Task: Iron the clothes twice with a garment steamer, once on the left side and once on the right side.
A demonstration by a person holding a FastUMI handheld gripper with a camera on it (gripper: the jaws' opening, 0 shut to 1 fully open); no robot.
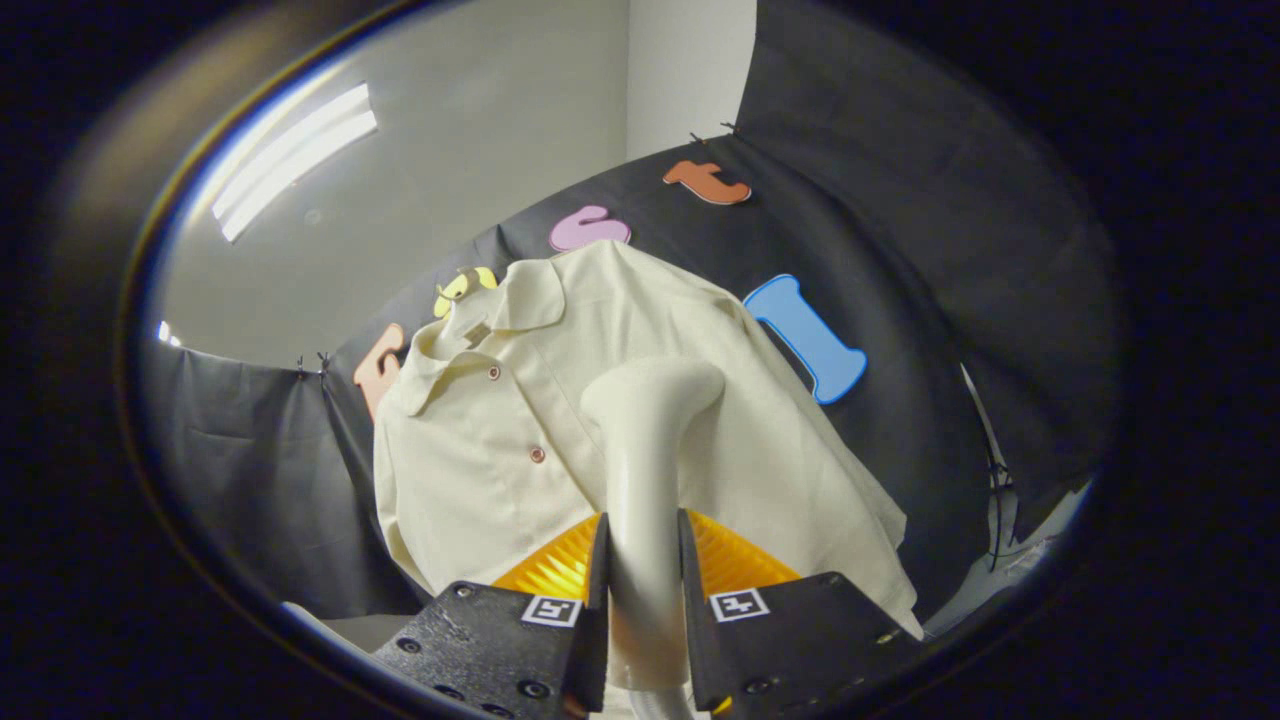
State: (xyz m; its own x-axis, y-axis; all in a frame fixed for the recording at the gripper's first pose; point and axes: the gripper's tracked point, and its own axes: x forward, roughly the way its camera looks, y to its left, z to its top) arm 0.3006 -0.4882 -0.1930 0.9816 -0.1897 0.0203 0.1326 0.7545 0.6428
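Cream cotton, or something like it, makes up the short-sleeved shirt (520, 440) hanging against the black cloth wall (900, 230) of the booth, its collar folded open and two small reddish buttons showing down the front. The gripper (643, 570) holds the garment steamer (645, 450) by its pale handle, both fingers pinching it from either side, and the steamer's rounded head rises just ahead of them, up against the shirt's front a little to the side of the button line. I cannot tell whether the head actually touches the fabric. Black cloth drapes around the booth on all sides, clipped at its upper edge. Above it a plain grey-white room wall (500, 130) meets another at a corner, and a long bright ceiling light (295, 160) glows overhead. The shirt's hem hangs loose and slightly rumpled near the fingers.
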